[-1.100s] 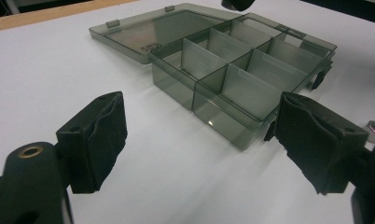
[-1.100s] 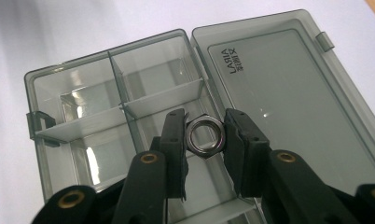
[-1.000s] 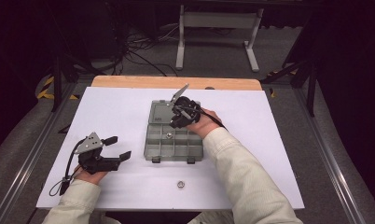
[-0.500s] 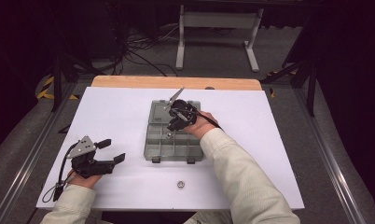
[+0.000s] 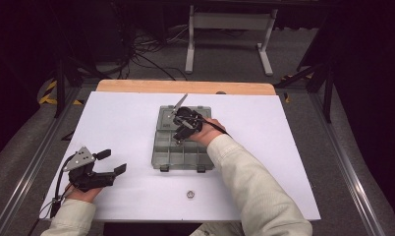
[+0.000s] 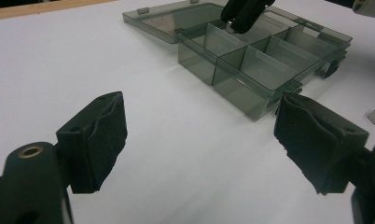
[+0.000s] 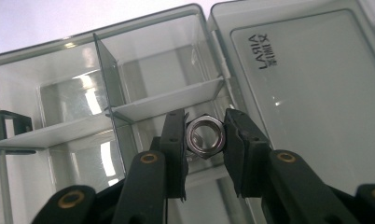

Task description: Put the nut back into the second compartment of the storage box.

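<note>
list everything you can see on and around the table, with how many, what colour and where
compartment box: one, clear grey plastic, lid open flat, centre of the table
nut in the jaws: one, silver hex, held over a compartment next to the lid
loose nut: one, silver, on the table near its front edge
table: one, white top with a wooden far edge
metal stand: one, light grey, on the floor behind
right gripper: one, black, shut on the nut
left gripper: one, black, open, front left
</note>
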`<state>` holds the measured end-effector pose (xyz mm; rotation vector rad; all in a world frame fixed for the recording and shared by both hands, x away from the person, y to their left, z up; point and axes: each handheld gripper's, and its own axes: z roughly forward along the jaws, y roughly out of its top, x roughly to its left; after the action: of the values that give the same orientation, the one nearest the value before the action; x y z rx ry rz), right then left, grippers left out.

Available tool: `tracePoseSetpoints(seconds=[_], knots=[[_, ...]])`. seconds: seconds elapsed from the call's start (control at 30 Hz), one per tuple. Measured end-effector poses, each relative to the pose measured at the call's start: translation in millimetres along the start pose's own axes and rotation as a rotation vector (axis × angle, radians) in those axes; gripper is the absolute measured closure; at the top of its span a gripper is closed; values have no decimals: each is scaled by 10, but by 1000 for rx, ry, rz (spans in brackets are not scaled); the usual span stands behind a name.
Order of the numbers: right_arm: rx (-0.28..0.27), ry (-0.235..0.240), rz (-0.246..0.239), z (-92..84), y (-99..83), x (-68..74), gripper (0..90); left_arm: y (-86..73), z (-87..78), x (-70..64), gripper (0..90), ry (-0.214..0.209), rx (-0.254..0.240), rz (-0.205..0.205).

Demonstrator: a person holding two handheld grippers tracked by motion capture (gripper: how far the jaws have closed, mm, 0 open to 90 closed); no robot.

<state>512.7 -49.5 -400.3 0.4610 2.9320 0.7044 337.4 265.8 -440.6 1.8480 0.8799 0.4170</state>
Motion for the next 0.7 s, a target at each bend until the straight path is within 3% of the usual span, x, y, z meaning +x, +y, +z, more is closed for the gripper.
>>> tracePoseSetpoints(seconds=[0.57, 0.7], knots=[[25, -12, -22, 76, 14, 27, 688, 0, 6, -4, 176, -3, 1, -2], [3, -15, -25, 42, 24, 43, 665, 6, 13, 0, 177, -6, 4, 4]])
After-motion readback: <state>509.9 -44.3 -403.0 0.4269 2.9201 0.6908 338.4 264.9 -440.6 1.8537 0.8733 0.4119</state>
